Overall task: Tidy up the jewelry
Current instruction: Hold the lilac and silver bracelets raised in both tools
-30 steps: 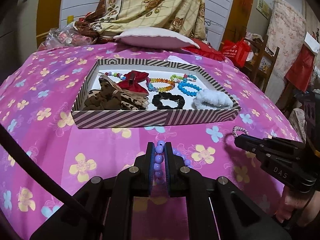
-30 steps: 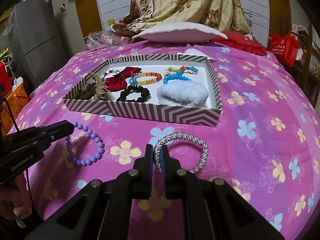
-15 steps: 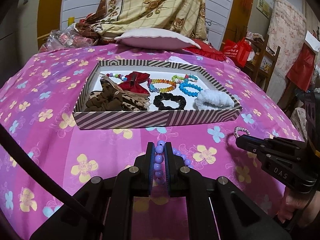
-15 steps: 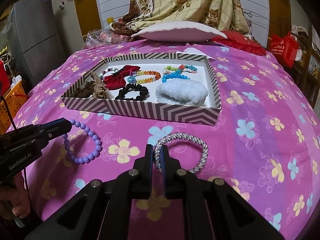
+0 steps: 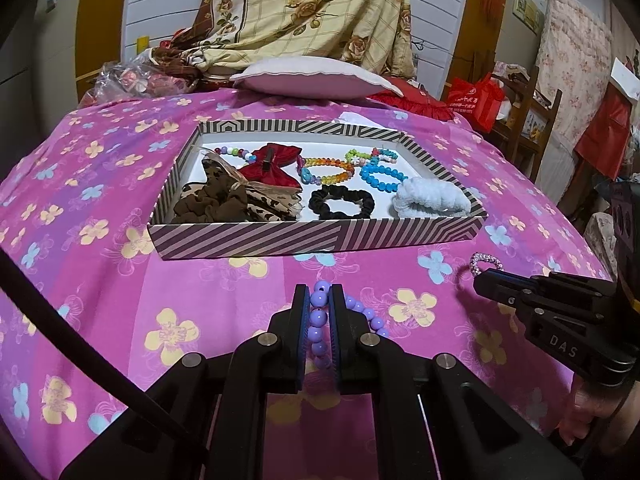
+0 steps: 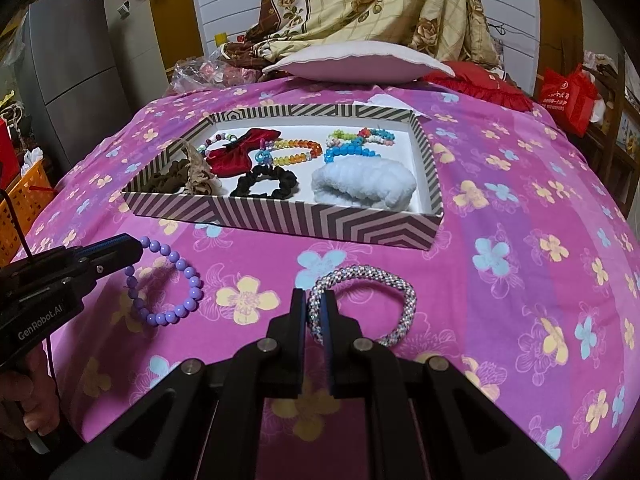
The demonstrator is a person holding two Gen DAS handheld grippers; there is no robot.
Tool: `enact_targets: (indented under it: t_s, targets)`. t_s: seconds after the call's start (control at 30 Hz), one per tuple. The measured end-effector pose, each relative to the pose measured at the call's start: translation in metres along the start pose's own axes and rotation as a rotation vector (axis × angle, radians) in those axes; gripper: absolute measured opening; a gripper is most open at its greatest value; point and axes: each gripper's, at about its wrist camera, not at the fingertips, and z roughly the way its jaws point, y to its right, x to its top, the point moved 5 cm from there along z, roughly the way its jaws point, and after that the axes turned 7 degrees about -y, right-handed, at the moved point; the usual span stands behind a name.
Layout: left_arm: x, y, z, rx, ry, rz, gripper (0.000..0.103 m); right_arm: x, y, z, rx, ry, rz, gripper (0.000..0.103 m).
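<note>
A purple bead bracelet is clamped in the left gripper and a silver beaded bangle in the right gripper; the striped tray lies directly ahead of both.

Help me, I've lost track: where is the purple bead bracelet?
Both views show the purple bead bracelet shut in the left gripper, over the bedspread before the striped tray.

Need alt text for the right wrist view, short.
Right tongs pinch a silver beaded bracelet over a pink floral cloth. At left, the left tongs grip a purple bead bracelet; behind both, a striped tray holds scrunchies and bracelets.
</note>
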Motion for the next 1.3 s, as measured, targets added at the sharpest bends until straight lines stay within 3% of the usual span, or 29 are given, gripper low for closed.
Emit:
enact_targets:
  t_s: [1.3]
  targets:
    - [-0.0012,0.0001,0.0012,0.020,-0.010,0.009,0.006,0.0018,-0.0040,-0.0036,-0.012,0.025,-0.016,0.007]
